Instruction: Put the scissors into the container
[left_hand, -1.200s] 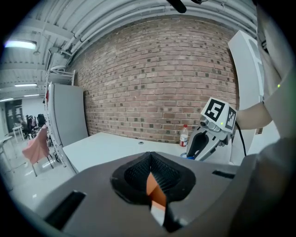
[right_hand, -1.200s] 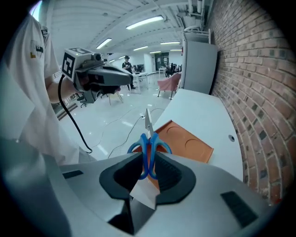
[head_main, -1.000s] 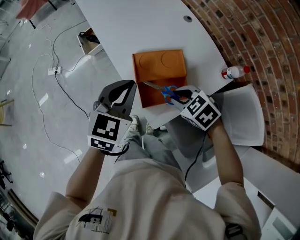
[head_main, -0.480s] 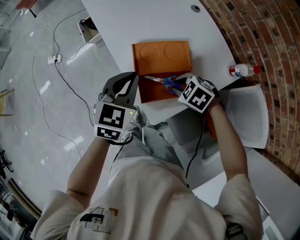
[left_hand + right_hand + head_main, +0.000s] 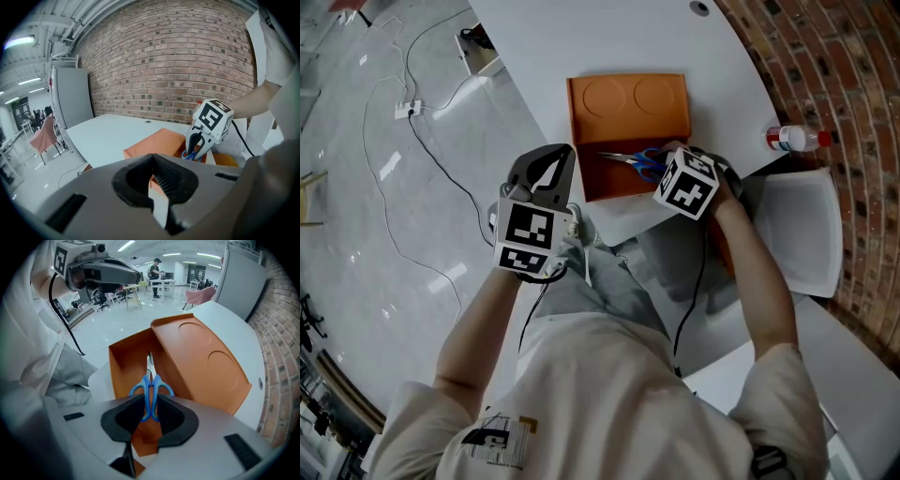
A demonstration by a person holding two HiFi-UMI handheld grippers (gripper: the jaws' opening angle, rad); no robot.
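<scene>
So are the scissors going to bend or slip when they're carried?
Likely stiff: the scissors hold straight, with the metal blades not drooping. They might pivot or slip a little, since the right gripper pinches only the smooth blue handles.

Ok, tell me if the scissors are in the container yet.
Not released: right gripper clamps the scissors by their blue handles, blades pointing into the open orange container.

Open-plan office/lab: brick wall (image 5: pixel 164 61), white table (image 5: pixel 581 37), pink chair (image 5: pixel 200 295) + strip lights (image 5: pixel 171 254) in bg.
</scene>
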